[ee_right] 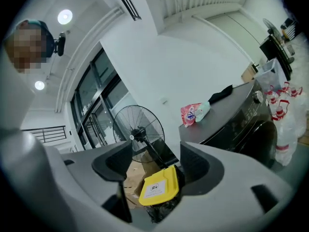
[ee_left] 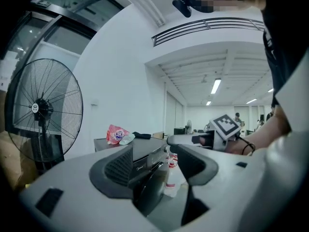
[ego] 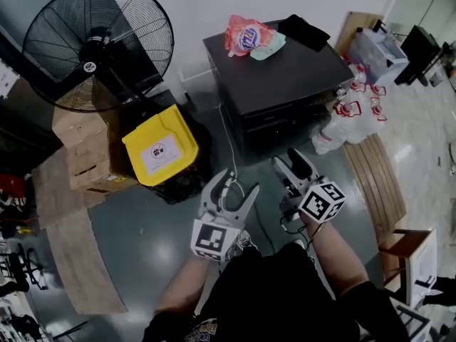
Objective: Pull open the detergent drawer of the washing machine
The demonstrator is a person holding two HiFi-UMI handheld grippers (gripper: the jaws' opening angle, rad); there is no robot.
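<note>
- Grey floor (ego: 142,241), white wall behind; fan (ego: 97,45) far left, yellow bin (ego: 160,146) just right of it.
- Left gripper (ego: 231,187): jaws wide apart, empty.
- Right gripper (ego: 288,159): jaws apart, empty.
- Washing machine (ego: 285,70) ahead of both, untouched; drawer indistinct on its dark front.

Honestly nothing here is legible. The pink bag (ego: 247,35) on the washer (ego: 285,73) has a blue oval logo with white lettering that's too blurry to read, and the white sticker (ego: 158,152) on the yellow lid (ego: 174,123) only shows a small black pictogram and some tiny print. The fan (ego: 97,45) has a round white badge (ego: 90,67) at its hub, also too small, and the left gripper view shows a faint pale word on the washer's front that I can't read.
</note>
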